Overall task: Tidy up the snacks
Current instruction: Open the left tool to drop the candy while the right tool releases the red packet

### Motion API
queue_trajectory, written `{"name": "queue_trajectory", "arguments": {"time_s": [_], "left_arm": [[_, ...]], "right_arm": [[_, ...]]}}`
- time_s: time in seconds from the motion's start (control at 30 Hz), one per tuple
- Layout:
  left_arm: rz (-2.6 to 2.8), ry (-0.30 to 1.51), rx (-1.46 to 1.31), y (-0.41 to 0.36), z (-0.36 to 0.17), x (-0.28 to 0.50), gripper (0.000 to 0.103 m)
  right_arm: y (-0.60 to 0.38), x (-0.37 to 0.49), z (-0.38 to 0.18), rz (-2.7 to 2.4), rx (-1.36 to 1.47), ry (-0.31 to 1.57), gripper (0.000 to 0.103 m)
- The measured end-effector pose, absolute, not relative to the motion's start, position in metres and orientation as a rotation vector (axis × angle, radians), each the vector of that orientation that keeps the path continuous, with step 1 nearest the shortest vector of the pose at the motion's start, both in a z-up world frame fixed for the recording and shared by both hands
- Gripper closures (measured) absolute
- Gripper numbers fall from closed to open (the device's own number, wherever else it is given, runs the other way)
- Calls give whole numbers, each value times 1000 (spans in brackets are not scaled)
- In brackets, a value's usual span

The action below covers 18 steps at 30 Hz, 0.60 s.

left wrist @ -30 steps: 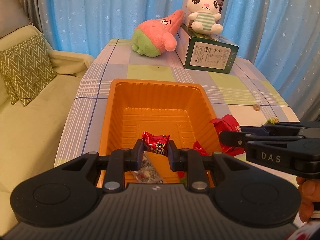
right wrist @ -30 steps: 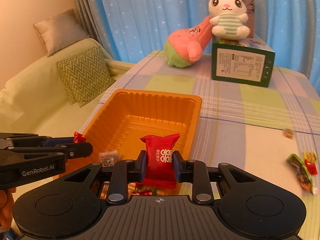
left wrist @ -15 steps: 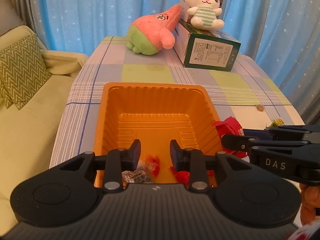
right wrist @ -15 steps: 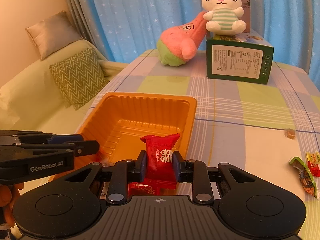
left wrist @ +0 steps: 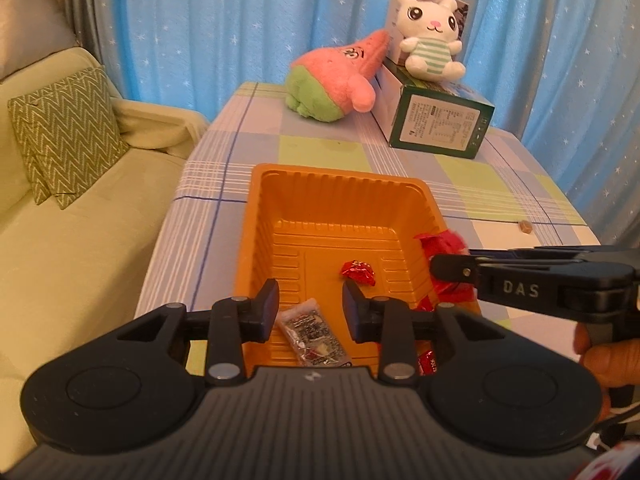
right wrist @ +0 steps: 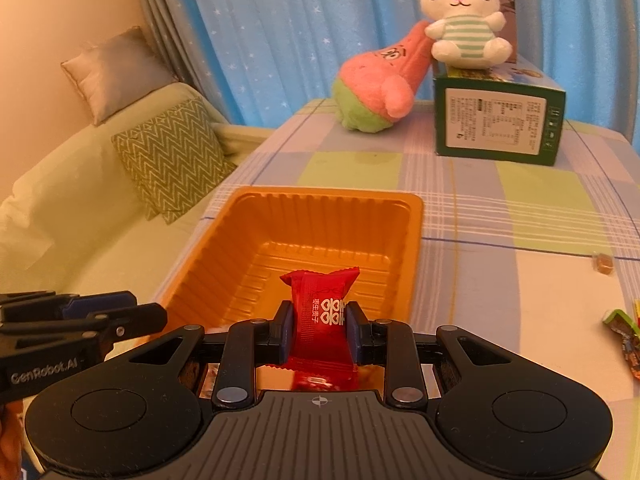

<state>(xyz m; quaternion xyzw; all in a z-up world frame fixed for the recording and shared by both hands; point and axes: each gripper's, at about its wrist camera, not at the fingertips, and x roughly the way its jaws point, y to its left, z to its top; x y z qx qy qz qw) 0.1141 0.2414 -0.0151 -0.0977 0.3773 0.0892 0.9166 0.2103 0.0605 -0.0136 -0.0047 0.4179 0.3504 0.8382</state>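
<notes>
Snack tray on table, two hand-held grippers working over it.
Left hand-held gripper [left wrist: 310, 306] is opening, nothing between its jaws; right hand-held gripper [right wrist: 316, 326] is clamping a red candy packet [right wrist: 320, 316] above the orange tray [left wrist: 340, 188], where a small red candy [left wrist: 358, 273] is lying.

"DAS" marks the right gripper [left wrist: 452, 276], "GenRobot.AI" the left gripper [right wrist: 132, 320].

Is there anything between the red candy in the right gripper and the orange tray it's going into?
Nothing visible. The right gripper holds the red candy above the near end of the orange tray, whose floor ahead looks bare.
</notes>
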Motion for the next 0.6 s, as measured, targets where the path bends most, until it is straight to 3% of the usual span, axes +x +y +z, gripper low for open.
{"name": "queue_trajectory", "arguments": {"time_s": [0.1, 0.17, 0.2, 0.6], "left_arm": [[193, 768, -204, 242, -11, 108, 70], [200, 763, -204, 242, -10, 102, 69], [204, 760, -207, 242, -9, 99, 69], [209, 753, -248, 217, -2, 58, 62]], "right_arm": [[63, 211, -12, 787, 20, 884, 74], [60, 210, -11, 784, 46, 887, 48], [57, 208, -10, 775, 62, 880, 45], [-18, 169, 4, 607, 160, 915, 45]]}}
